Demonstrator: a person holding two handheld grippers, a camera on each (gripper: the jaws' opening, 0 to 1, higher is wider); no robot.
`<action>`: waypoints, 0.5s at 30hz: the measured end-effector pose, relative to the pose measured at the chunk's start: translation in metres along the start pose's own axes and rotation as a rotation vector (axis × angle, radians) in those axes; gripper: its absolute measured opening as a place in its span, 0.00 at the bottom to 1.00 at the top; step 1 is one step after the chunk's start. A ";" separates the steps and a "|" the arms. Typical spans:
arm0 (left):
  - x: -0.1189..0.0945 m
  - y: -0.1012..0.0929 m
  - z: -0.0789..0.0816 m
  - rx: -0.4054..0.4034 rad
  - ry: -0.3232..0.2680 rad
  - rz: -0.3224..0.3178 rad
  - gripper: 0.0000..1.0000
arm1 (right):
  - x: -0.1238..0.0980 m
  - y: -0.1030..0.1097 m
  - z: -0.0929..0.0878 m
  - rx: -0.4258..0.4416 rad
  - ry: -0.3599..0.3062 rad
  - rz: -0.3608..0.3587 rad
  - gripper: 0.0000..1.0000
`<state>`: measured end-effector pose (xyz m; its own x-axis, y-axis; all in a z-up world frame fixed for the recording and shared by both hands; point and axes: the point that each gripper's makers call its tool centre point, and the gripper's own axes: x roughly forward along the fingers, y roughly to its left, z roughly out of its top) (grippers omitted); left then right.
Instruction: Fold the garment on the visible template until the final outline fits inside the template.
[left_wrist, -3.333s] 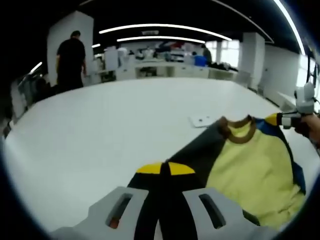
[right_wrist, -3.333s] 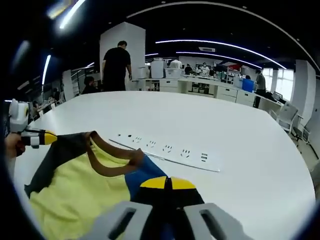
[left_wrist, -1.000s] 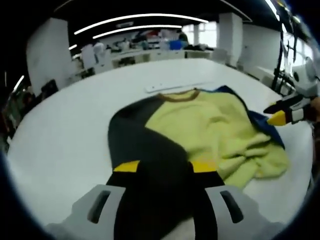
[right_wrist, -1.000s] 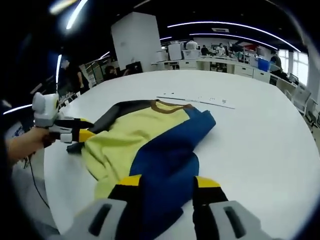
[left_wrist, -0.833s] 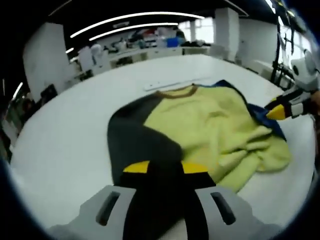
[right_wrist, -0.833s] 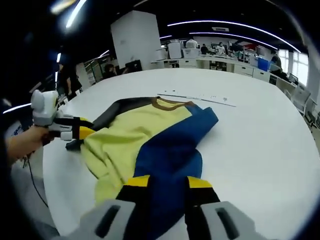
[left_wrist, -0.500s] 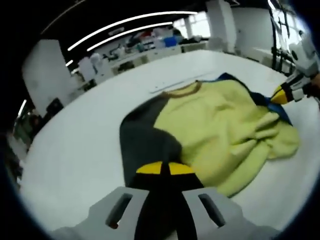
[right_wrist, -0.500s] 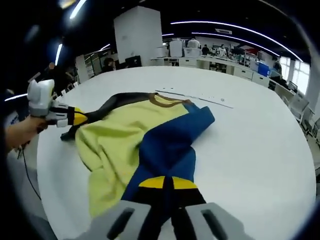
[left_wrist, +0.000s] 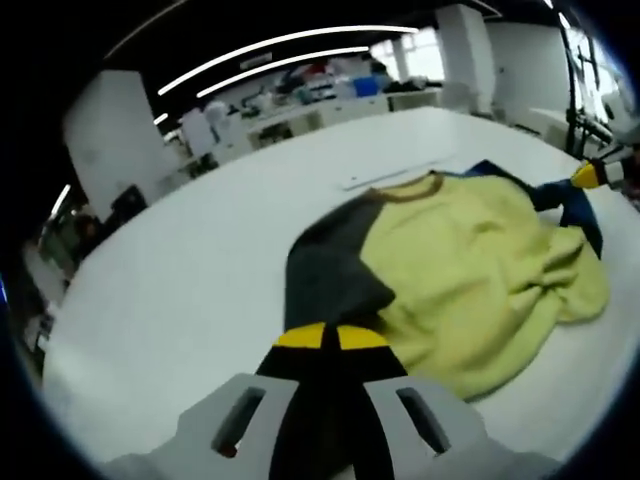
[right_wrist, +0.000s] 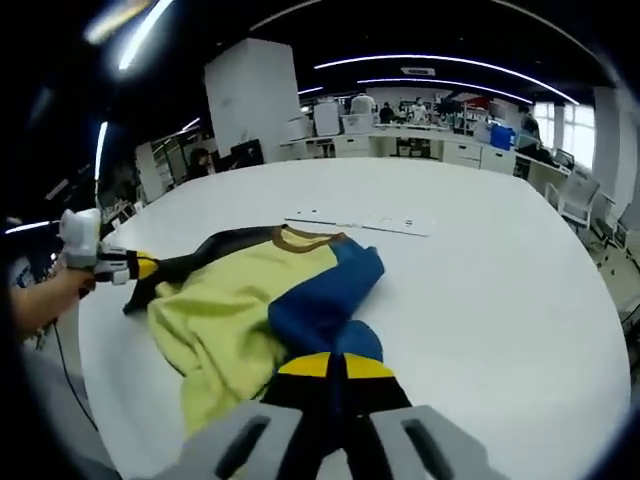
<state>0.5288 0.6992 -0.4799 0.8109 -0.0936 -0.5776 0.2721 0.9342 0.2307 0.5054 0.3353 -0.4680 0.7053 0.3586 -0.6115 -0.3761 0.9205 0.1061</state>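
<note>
Both tools (left_wrist: 331, 338) (right_wrist: 334, 367) clamped on sleeves (left_wrist: 325, 275)

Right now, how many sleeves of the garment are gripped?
2. The dark grey sleeve is shut in the left gripper; the blue sleeve is shut in the right gripper. The yellow body lies on the white table.

Dragged back across the table (right_wrist: 480, 270) — garment (left_wrist: 470, 270) now lies farther ahead of both claws than 3.3 s ago, stretched out lengthwise rather than held up at the collar. Jaws of left gripper (left_wrist: 322, 338) opened about a second ago, now pressed together again on dark sleeve (left_wrist: 325, 275). Same cycle on right gripper (right_wrist: 334, 366) — spread, then clamped anew on blue sleeve (right_wrist: 325, 300), now bunched ahead of the tips.
</note>
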 end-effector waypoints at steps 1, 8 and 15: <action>-0.001 0.002 0.000 -0.003 0.001 0.005 0.00 | -0.001 -0.005 0.002 0.002 -0.003 -0.006 0.00; 0.001 0.020 -0.001 -0.026 0.004 0.028 0.00 | -0.006 -0.033 0.010 0.016 -0.013 -0.052 0.00; 0.005 0.025 -0.006 -0.023 0.022 0.037 0.00 | -0.010 -0.076 0.011 0.088 0.002 -0.125 0.00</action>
<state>0.5361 0.7244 -0.4816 0.8086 -0.0516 -0.5861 0.2299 0.9447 0.2340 0.5341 0.2637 -0.4612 0.7422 0.2405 -0.6256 -0.2312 0.9680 0.0978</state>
